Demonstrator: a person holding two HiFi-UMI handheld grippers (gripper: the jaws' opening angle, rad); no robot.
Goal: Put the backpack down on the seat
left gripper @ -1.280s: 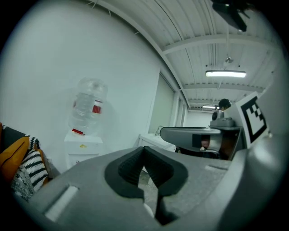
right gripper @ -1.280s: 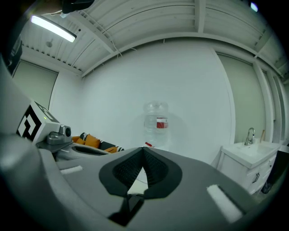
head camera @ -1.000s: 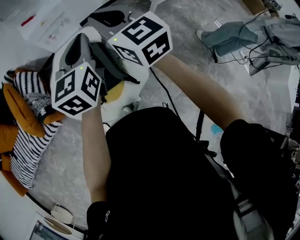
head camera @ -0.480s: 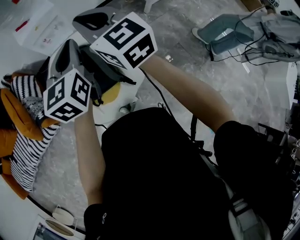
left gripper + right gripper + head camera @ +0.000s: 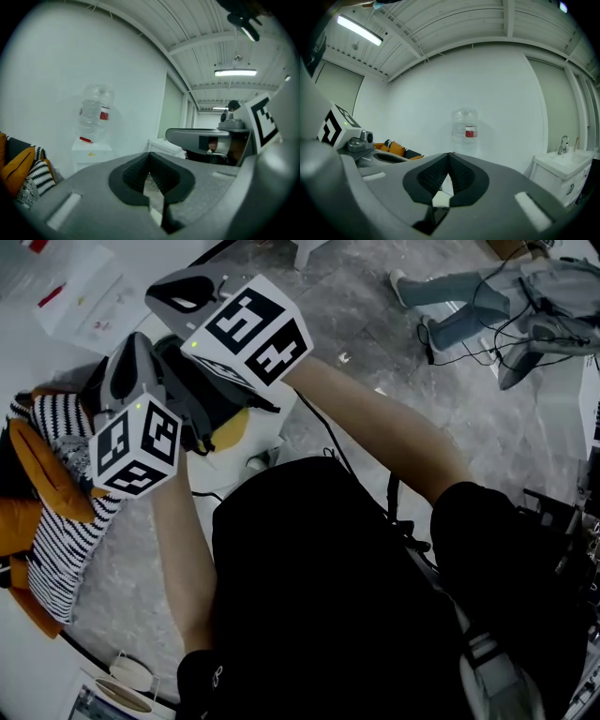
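Left tool (image 5: 141, 351) slightly lower, backpack (image 5: 231, 427) beside

Head view: bare floor (image 5: 375, 343) is open at 12 o'clock; striped cushion (image 5: 56, 531) and orange cushion (image 5: 42, 474) block 9 o'clock, person's legs (image 5: 459, 285) at 1 o'clock. In the left gripper view, right gripper (image 5: 178, 136) crowds left gripper (image 5: 151, 176) at 3 o'clock, and water bottle (image 5: 93, 112) stands at 10 o'clock.

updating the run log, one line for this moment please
left gripper: shut, empty | right gripper: shut, empty | both raised, water bottle ahead | striped cushion at left
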